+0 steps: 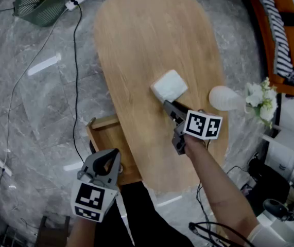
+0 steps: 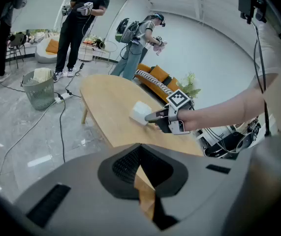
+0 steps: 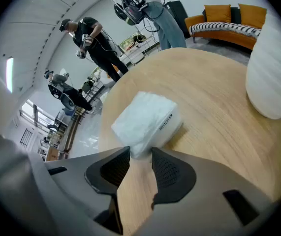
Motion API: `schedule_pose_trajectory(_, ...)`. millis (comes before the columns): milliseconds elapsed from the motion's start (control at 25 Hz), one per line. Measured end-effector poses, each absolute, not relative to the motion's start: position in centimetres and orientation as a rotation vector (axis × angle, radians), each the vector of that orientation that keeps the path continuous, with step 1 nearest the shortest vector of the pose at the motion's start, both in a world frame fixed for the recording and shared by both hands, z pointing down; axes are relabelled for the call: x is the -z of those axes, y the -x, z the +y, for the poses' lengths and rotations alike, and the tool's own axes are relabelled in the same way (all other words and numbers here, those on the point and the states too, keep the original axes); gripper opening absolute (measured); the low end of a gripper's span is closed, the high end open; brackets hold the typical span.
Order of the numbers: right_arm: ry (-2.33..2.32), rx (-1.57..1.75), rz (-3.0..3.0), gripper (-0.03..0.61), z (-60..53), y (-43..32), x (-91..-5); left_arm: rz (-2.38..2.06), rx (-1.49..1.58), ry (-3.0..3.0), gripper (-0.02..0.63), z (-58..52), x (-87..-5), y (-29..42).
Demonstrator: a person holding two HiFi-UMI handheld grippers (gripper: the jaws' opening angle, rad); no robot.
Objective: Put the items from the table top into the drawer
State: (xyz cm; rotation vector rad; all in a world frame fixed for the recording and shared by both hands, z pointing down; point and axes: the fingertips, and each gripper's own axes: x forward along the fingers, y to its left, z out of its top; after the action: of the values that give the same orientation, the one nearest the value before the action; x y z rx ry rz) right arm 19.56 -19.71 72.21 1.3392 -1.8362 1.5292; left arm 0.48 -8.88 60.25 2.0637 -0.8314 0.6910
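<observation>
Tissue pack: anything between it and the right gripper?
Nothing visible. The right gripper has its jaws open right at the near corner of the tissue pack, with only bare table there. The white vase stands apart, off to the right.

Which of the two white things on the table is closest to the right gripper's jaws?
The flat, square tissue pack: it lies right at the open jaws of the right gripper. The rounded white vase sits farther off to the side.
</observation>
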Motion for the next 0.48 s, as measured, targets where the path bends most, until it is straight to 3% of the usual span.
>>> schedule_pose_trajectory(240, -1.375, -1.485, -1.842, 0.079, -19.9, -19.7, -71.8, -0.841, -0.683, -2.056, 0.002, -8.8, -60.5, 0.3)
schedule_pose_trajectory(480, -1.401, -1.458, -1.873, 0.063, -19.8, -19.5, -70.8, -0.845, -0.680, -2.061, 0.002, -8.2, -60.2, 1.1)
